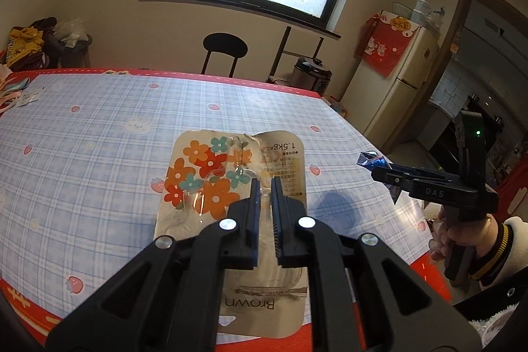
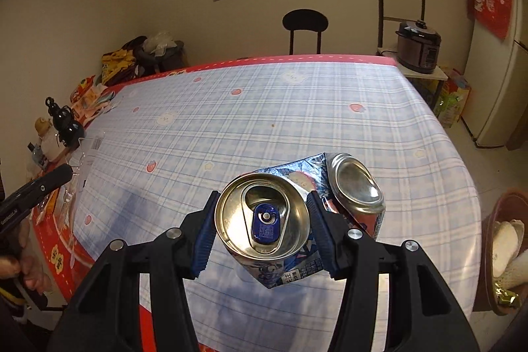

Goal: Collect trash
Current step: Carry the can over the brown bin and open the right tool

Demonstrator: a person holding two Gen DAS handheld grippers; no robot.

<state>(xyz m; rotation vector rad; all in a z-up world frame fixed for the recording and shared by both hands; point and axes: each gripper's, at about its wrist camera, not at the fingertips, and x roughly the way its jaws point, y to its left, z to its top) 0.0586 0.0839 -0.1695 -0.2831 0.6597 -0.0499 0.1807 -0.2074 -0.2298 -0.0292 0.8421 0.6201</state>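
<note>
My left gripper [image 1: 266, 187] is shut on a flat plastic package [image 1: 201, 174] printed with orange and red flowers and the word Brown, clamping a clear raised part of it just above the table. My right gripper [image 2: 262, 213] is shut on a crushed, bent blue and silver drink can [image 2: 264, 216], held above the table with its open top toward the camera. The can's folded bottom end [image 2: 358, 183] sticks out to the right. The right gripper also shows at the right of the left wrist view [image 1: 389, 170], with a bit of the blue can [image 1: 371, 159].
The table has a blue checked cloth [image 2: 264, 121] with a red border. A brown bin [image 2: 505, 246] holding trash stands on the floor at the right. Bottles and papers [image 2: 59, 127] crowd the table's left end. A black chair [image 2: 305, 25], a cooker [image 2: 419, 45] and a fridge [image 1: 396, 78] stand beyond.
</note>
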